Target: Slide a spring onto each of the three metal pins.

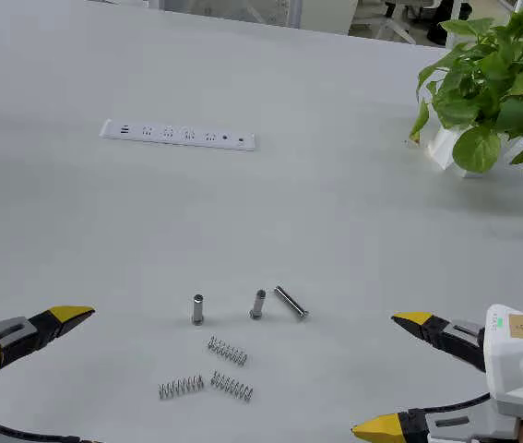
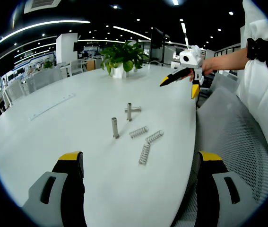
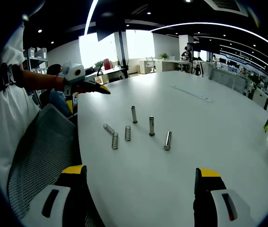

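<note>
Three short metal pins rest on the white table [image 1: 335, 212]: a left pin [image 1: 197, 308] and a middle pin [image 1: 258, 304] stand upright, and a right pin [image 1: 291, 303] lies on its side. Just nearer me lie three loose springs [image 1: 227, 351], [image 1: 181, 387], [image 1: 231, 387], none on a pin. My left gripper [image 2: 138, 163] is open at the near left, well short of the springs. My right gripper [image 1: 381, 374] is open at the near right, empty, off to the side of the lying pin. Each gripper view looks across the pins [image 3: 151, 126] at the other gripper.
A white power strip [image 1: 178, 135] lies farther back on the left. A leafy plant [image 1: 496, 88] in a white pot stands at the far right. A grey mesh chair [image 2: 228, 132] sits at the table's near edge, by the person's white sleeve [image 3: 11, 118].
</note>
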The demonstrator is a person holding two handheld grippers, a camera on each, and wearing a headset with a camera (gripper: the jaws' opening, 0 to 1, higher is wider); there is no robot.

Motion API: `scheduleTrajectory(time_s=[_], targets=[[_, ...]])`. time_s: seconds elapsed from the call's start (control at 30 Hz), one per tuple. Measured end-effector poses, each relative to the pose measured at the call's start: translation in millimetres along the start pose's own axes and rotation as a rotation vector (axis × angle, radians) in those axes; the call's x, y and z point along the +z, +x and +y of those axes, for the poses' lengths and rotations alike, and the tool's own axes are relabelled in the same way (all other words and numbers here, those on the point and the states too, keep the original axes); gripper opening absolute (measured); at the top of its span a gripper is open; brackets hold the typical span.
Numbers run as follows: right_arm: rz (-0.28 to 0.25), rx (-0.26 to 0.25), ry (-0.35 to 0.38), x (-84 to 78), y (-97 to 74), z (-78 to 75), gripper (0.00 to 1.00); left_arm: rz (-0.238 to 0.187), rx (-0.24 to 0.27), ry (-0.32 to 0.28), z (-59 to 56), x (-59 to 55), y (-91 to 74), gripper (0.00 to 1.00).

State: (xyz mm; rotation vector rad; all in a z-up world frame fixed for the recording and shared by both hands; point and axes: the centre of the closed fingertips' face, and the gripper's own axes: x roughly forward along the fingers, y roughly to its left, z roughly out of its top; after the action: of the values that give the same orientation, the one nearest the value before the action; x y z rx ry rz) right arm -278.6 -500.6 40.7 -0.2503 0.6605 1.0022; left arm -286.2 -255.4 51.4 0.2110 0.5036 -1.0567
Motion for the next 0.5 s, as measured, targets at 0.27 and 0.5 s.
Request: scheduleTrajectory(time_s=[0.27,0.5], targets=[[0.003,0.002,-0.008,7.8,2.6,-4.9,0.93,-0.006,-0.004,-0.007,-0.5,0.7,1.5,0.99],[0.005,0.002,-0.019,21.4,7.8,-15.1,0.91,-0.012,-0.006,-0.015,1.2,1.9,3.0,0.99]])
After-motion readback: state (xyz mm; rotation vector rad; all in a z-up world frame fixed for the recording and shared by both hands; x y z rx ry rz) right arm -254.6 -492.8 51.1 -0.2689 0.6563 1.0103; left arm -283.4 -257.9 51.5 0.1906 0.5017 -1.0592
